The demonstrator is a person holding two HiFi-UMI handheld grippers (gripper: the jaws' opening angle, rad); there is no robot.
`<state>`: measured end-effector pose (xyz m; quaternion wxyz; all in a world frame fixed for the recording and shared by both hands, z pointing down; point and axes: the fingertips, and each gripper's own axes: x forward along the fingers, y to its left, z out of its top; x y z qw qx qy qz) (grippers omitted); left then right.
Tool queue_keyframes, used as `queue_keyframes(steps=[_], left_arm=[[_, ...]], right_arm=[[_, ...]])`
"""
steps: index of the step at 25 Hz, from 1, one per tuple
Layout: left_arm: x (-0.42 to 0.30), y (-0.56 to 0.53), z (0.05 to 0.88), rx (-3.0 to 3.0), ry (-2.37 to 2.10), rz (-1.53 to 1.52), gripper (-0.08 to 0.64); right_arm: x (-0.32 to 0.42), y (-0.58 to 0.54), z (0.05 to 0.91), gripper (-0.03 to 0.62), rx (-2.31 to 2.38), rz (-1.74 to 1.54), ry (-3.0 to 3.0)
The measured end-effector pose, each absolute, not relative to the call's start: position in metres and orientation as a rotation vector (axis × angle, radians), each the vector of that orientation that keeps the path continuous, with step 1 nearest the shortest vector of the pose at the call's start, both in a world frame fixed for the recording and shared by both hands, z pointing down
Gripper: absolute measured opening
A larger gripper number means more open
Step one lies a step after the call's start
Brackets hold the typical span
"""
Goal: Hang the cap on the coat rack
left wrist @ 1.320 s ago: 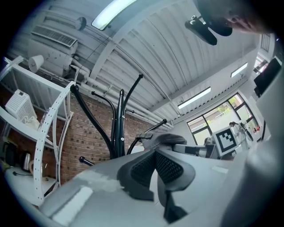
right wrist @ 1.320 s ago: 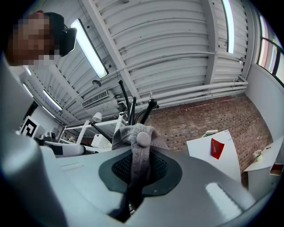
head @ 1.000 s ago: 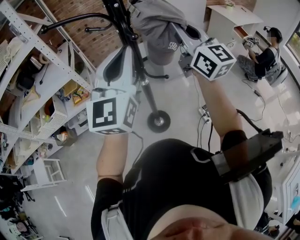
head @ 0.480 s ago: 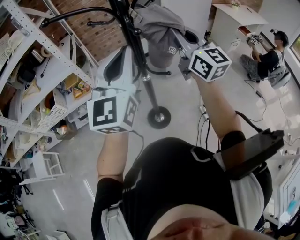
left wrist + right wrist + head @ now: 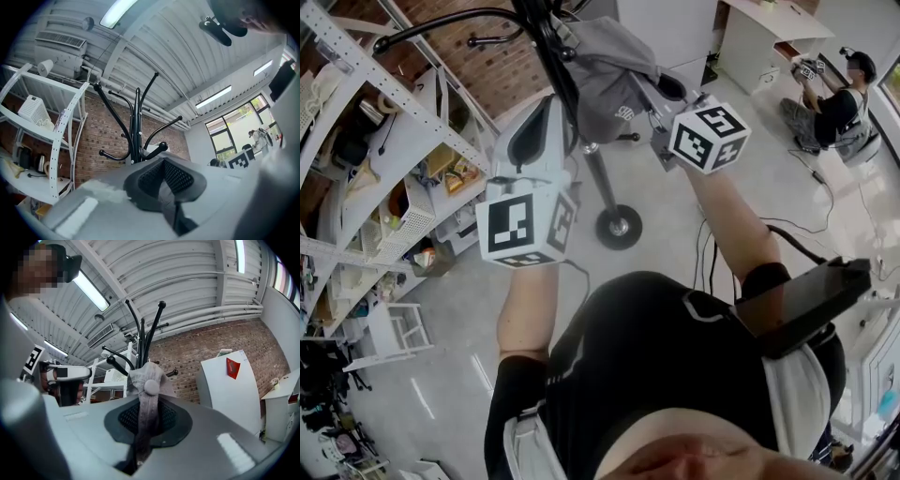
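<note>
A grey cap hangs from my right gripper, which is shut on its fabric; in the right gripper view the cap rises from between the jaws with its top button showing. The cap is right beside the black coat rack, whose round base stands on the floor below. The rack's hooked arms spread just behind the cap. My left gripper is held up left of the pole, shut with nothing in it, and faces the rack.
White metal shelving full of odds and ends runs along the left, in front of a brick wall. A person sits on the floor at the far right near a white cabinet. Cables lie on the floor.
My right gripper has carried the cap slightly left, closer to the rack's pole. The left gripper has hardly moved.
</note>
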<state>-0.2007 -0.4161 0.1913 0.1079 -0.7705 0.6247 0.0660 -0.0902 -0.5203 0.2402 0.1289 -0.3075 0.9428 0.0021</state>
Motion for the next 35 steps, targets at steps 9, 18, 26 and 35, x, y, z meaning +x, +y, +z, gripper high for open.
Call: queue_keyframes(steps=[9,18,26,35], left_arm=[[-0.202,-0.404,0.209,-2.28,1.867,0.172,0.0],[-0.211,-0.393,0.216,-2.275,1.902,0.141,0.0],[-0.215,-0.383,0.219,-2.278,1.919,0.141,0.001],[-0.208,-0.377,0.228,-2.316,1.909,0.153,0.0]], right_arm=[[-0.098,-0.512,0.267,0.023,-0.894,-0.004,2.779],[-0.108,-0.508,0.279,0.028,-0.886,-0.011,2.811],[-0.108,-0.501,0.282,0.086,-0.9,0.015,2.84],[-0.094,-0.483,0.283,0.123,-0.921,0.019,2.833]])
